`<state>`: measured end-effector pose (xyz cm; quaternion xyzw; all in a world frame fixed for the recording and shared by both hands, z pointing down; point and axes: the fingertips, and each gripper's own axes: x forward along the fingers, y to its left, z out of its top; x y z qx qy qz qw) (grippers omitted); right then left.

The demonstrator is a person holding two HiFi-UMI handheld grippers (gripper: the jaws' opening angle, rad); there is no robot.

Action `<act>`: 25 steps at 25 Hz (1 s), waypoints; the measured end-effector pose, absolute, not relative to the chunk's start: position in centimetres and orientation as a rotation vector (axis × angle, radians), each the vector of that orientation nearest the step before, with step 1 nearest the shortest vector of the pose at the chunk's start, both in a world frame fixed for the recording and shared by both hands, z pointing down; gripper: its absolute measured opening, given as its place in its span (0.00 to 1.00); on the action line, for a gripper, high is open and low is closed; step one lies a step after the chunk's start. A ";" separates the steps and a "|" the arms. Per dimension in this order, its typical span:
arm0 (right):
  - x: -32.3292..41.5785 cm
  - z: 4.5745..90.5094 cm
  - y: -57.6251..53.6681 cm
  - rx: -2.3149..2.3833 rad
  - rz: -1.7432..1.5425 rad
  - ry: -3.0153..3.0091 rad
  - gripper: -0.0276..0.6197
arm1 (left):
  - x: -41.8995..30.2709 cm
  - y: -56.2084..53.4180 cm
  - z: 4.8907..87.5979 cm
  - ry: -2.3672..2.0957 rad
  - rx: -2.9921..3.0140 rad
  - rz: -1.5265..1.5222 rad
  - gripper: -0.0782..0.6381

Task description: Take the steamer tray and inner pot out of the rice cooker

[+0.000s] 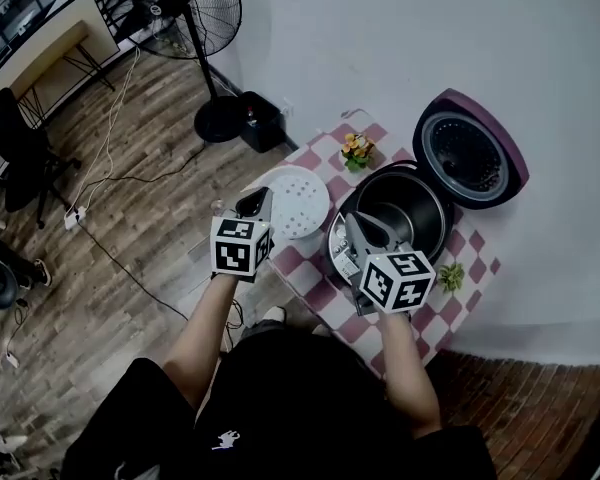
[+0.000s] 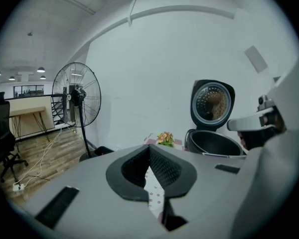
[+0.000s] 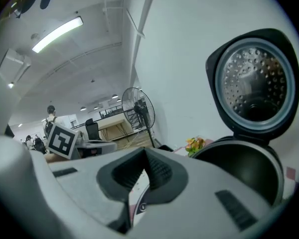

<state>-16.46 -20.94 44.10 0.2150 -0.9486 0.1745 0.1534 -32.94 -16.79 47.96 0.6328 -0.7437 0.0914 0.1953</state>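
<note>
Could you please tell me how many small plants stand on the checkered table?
2. The orange flower plant stands left of the open rice cooker; the green plant stands by its near right side. Others may be hidden.
</note>
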 end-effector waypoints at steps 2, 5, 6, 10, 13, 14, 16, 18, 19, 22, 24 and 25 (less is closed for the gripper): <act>-14.9 43.8 -21.6 0.639 0.481 -2.722 0.05 | -31.4 -17.2 47.2 -2.069 1.812 0.252 0.11; -12.7 43.7 -22.6 0.678 0.444 -2.715 0.05 | -29.1 -18.0 46.4 -2.040 1.864 0.253 0.11; -12.0 43.6 -23.0 0.691 0.433 -2.712 0.05 | -28.4 -18.3 46.2 -2.036 1.880 0.259 0.11; -8.7 43.8 -24.7 0.754 0.409 -2.696 0.05 | -25.7 -19.8 45.3 -2.045 1.927 0.272 0.11; -6.0 44.1 -26.1 0.808 0.391 -2.673 0.05 | -23.7 -21.0 45.1 -2.029 1.962 0.324 0.11; -5.0 44.3 -26.7 0.827 0.383 -2.661 0.05 | -23.0 -21.4 45.1 -2.017 1.976 0.350 0.11; -3.0 44.7 -28.0 0.866 0.367 -2.637 0.05 | -21.8 -22.5 45.1 -2.004 1.999 0.408 0.11; -1.1 45.2 -29.4 0.903 0.356 -2.616 0.05 | -20.7 -23.7 45.1 -1.996 2.014 0.460 0.11; -0.2 45.4 -29.9 0.916 0.350 -2.606 0.05 | -20.1 -24.2 45.1 -1.991 2.020 0.484 0.11; 2.0 46.5 -31.3 0.944 0.318 -2.571 0.05 | -18.6 -25.4 45.3 -1.989 2.032 0.569 0.12; 3.1 47.2 -32.2 0.954 0.308 -2.555 0.05 | -17.9 -26.1 45.5 -1.996 2.037 0.636 0.12; 3.5 47.6 -32.5 0.955 0.305 -2.549 0.05 | -17.7 -26.5 45.5 -2.000 2.040 0.664 0.12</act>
